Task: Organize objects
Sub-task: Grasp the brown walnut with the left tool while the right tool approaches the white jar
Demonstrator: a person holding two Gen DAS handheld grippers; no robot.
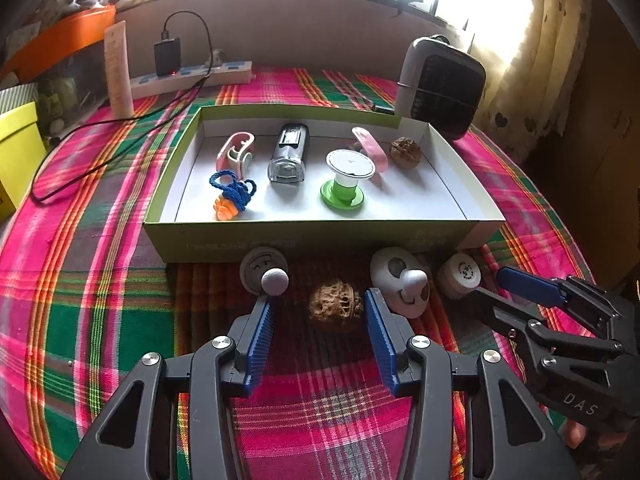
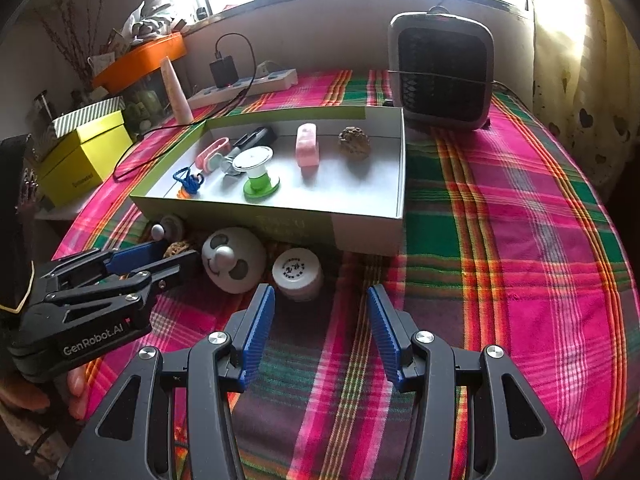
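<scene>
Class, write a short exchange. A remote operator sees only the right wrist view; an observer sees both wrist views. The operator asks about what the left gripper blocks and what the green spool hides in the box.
Operator: The left gripper blocks my view. What is at its tips?
Observer: A walnut lies on the plaid cloth between its open fingers; the pads do not seem to press on it.
Operator: In the box, what is behind the green spool?
Observer: A black and clear torch lying flat, between the pink clip and the spool.
</scene>
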